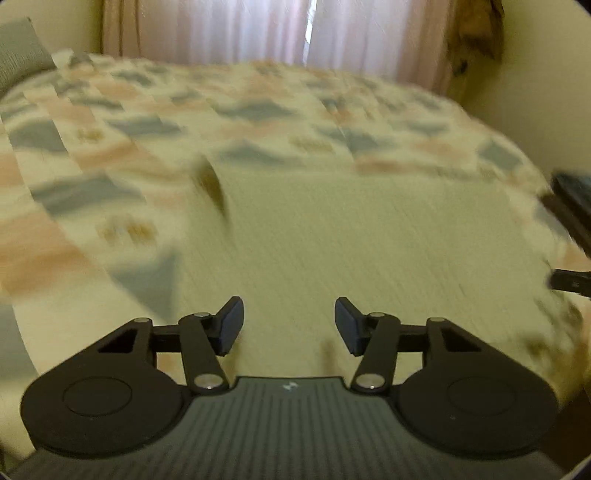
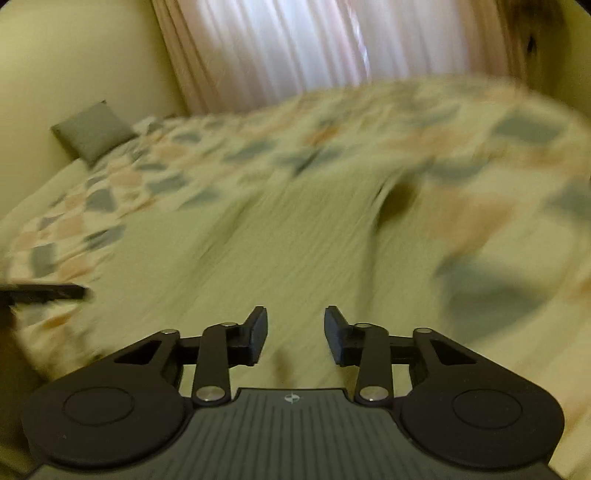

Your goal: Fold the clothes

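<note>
A pale cream garment (image 1: pixel 351 236) lies spread flat on the patterned bedspread (image 1: pixel 110 122), with a dark brown patch at its far left corner. My left gripper (image 1: pixel 289 325) hovers open over its near edge, nothing between the fingers. In the right wrist view the same garment (image 2: pixel 258 243) stretches away from me, blurred by motion, with the dark patch at its far right. My right gripper (image 2: pixel 295 334) is open and empty above it. The other gripper's black tip (image 2: pixel 48 291) shows at the left edge, and in the left wrist view the right gripper's tip (image 1: pixel 570 282) shows at the right edge.
The bed carries a bedspread (image 2: pixel 517 155) of grey, peach and cream patches. A grey cushion (image 2: pixel 92 131) leans on the wall at the far left. Pink curtains (image 1: pixel 258 33) hang behind the bed. A wall (image 1: pixel 543 85) closes the right side.
</note>
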`<control>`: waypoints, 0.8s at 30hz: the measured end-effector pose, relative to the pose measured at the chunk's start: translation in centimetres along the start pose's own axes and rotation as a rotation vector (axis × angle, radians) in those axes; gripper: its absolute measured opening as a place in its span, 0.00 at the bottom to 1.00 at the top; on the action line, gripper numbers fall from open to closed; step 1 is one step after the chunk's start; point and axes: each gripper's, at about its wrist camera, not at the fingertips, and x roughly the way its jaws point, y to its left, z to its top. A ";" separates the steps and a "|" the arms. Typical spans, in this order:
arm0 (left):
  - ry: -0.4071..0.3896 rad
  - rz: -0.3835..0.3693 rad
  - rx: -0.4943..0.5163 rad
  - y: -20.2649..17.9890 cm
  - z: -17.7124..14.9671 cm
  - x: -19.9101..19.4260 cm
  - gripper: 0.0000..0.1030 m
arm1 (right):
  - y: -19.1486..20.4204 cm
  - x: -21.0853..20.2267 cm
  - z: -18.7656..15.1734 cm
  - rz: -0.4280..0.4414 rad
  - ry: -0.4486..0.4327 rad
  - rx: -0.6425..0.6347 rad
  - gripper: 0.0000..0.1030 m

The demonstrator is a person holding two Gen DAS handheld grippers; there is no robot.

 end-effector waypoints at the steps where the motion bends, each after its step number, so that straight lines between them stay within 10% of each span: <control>1: -0.033 0.042 0.047 0.8 1.4 0.9 0.48 | -0.8 0.7 1.1 -0.058 -0.025 -0.059 0.37; 8: 0.069 0.048 0.194 5.4 6.9 10.6 0.51 | -5.6 8.6 4.5 -0.122 0.047 -0.309 0.45; 15: 0.052 -0.155 0.000 10.4 6.9 15.3 0.53 | -8.6 13.4 5.3 0.055 0.000 -0.256 0.58; 17: 0.037 -0.205 -0.017 11.1 7.3 16.0 0.49 | -9.6 14.1 6.3 0.140 -0.002 -0.175 0.50; 19: 0.028 -0.242 -0.054 11.5 7.4 16.4 0.19 | -10.3 14.7 6.7 0.162 0.028 -0.097 0.19; 24: 0.015 -0.200 -0.051 11.0 6.4 16.9 0.14 | -11.2 15.2 5.8 0.084 0.078 0.036 0.11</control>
